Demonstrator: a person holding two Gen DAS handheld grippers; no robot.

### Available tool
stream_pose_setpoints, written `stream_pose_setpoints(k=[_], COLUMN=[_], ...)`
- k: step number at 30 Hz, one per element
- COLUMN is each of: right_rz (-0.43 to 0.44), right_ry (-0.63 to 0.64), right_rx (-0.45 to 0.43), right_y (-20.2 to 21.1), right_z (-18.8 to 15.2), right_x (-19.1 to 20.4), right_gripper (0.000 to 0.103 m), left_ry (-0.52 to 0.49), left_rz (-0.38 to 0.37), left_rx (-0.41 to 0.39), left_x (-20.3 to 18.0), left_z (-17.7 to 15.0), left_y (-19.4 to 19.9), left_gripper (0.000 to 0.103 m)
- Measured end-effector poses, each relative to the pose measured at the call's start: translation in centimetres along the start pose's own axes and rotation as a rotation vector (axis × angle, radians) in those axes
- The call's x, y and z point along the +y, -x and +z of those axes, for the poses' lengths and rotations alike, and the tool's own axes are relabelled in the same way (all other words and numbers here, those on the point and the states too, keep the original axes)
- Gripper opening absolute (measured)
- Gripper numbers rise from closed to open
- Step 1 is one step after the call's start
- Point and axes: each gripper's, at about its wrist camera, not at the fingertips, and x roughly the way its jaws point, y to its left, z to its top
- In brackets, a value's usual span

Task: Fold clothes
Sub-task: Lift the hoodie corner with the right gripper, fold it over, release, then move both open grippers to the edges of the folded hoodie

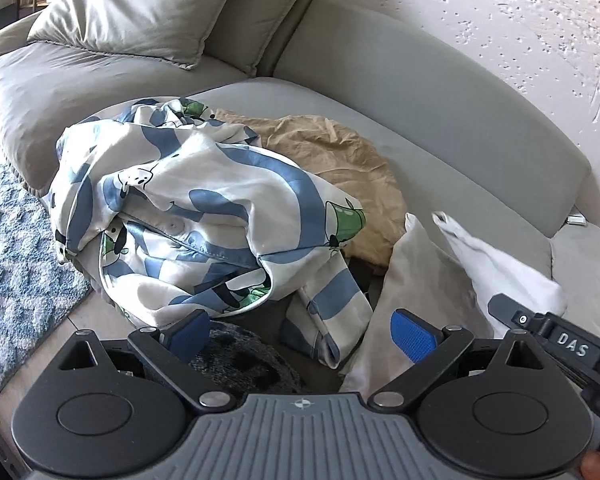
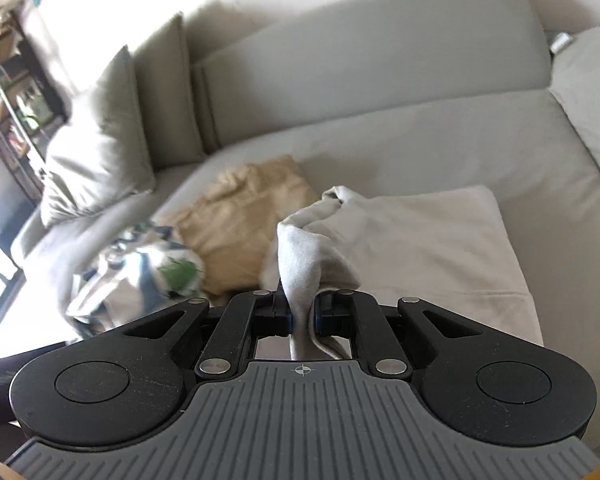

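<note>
Carefully: your left gripper (image 1: 302, 334) hangs wide open and empty by the patterned shirt (image 1: 188, 216) at the sofa's (image 2: 420, 136) front edge. Your right gripper (image 2: 303, 316) pinches one bunched corner of the pale cloth (image 2: 428, 240); it may slip or drag crooked. Its length runs toward the sofa's back.

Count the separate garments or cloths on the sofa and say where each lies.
3: the blue-patterned garment heaped at the seat's front edge, the tan garment behind it, and the white cloth held by the right tool. More may be hidden beneath the heap.
</note>
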Motion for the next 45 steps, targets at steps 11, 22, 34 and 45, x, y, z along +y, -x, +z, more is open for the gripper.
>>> stream_pose_setpoints(k=[11,22,34,45], right_rz=[0.029,0.177,-0.166,-0.132], right_ry=[0.022,-0.202,0.030,0.184], right_rx=[0.246,0.280,0.123,0.196], right_y=[-3.4,3.0,14.2,14.3], right_z=[-2.2,-1.4,1.4,1.4], right_x=[3.1,-6.3,-8.3,-5.9], right_gripper=[0.035,0.054,0.093,0.100], left_ry=[-0.011,-0.226,-0.468,-0.415], left_rz=[0.054,0.008,0.039,0.067], left_rx=[-0.016,-0.008,0.068,0.079], left_x=[0.1,-5.2,-14.9,-14.4], left_z=[-0.1,-1.6,-5.1,-5.1], left_y=[0.7,0.7,2.4,4.6], left_gripper=[0.097,0.092,0.102,0.102])
